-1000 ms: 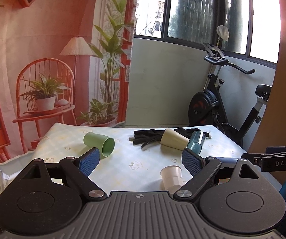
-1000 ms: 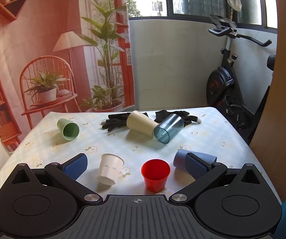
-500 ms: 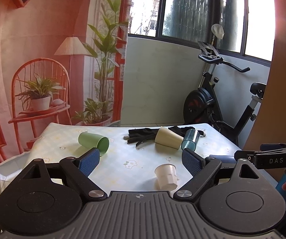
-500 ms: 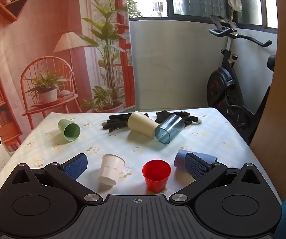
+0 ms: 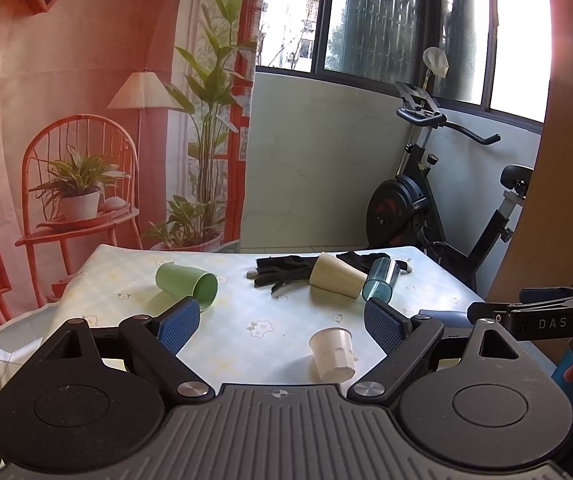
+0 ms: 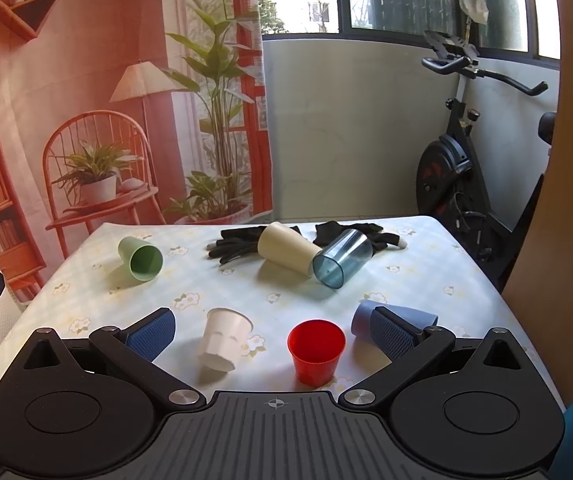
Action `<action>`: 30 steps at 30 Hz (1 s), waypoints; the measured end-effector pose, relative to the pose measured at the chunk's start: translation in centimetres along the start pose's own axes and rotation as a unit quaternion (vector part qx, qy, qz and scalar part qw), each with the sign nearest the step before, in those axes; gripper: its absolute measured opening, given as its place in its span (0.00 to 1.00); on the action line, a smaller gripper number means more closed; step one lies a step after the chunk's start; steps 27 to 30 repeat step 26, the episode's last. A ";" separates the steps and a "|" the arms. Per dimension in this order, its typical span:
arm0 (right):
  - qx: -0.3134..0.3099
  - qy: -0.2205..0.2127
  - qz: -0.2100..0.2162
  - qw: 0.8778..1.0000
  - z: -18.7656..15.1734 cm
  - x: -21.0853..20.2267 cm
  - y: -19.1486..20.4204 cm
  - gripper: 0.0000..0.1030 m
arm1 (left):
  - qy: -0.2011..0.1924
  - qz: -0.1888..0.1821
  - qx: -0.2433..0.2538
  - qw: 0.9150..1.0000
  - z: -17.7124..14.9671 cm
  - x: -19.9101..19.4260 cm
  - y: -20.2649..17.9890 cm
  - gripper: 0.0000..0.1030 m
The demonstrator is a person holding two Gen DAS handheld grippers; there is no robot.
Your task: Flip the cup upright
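Several cups are on the floral tablecloth (image 6: 426,276). A green cup (image 6: 141,259) (image 5: 186,285) lies on its side at the left. A cream cup (image 6: 286,249) (image 5: 337,276) and a clear blue cup (image 6: 341,258) (image 5: 380,280) lie on their sides at the back. A periwinkle cup (image 6: 396,320) lies on its side by my right finger. A white cup (image 6: 224,338) (image 5: 332,354) and a red cup (image 6: 316,350) stand upright in front. My left gripper (image 5: 280,326) and right gripper (image 6: 272,330) are open and empty, held above the table's near edge.
Black gloves (image 6: 242,244) lie behind the cream cup. An exercise bike (image 6: 458,184) stands beyond the table's far right corner. A brown board (image 6: 566,200) rises at the right. The right gripper's body (image 5: 542,318) shows in the left wrist view.
The left gripper has drifted slightly, shifting its view of the table. The right gripper has barely moved. No cup has moved.
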State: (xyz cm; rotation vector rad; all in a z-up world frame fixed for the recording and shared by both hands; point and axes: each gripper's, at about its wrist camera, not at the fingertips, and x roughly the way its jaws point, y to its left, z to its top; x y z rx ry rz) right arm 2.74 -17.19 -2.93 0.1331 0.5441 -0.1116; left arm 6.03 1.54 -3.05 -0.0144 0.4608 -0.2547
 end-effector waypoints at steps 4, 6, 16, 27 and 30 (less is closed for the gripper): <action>0.000 0.001 0.001 1.000 0.0 0.3 -0.1 1.00 | 0.002 0.001 0.000 1.000 0.0 0.2 -0.2 0.88; 0.000 0.003 0.000 1.000 0.0 0.4 -0.2 1.00 | 0.003 0.000 -0.001 1.000 0.0 0.3 -0.1 0.88; 0.001 0.013 -0.002 1.000 -0.5 1.7 -0.4 1.00 | 0.009 0.008 -0.008 1.000 -0.2 0.8 -0.1 0.88; 0.003 0.024 -0.003 1.000 -1.1 3.0 -0.6 1.00 | -0.016 0.005 0.022 1.000 -0.8 0.7 -0.6 0.89; 0.003 0.024 -0.003 1.000 -1.1 3.0 -0.6 1.00 | -0.016 0.005 0.022 1.000 -0.8 0.7 -0.6 0.89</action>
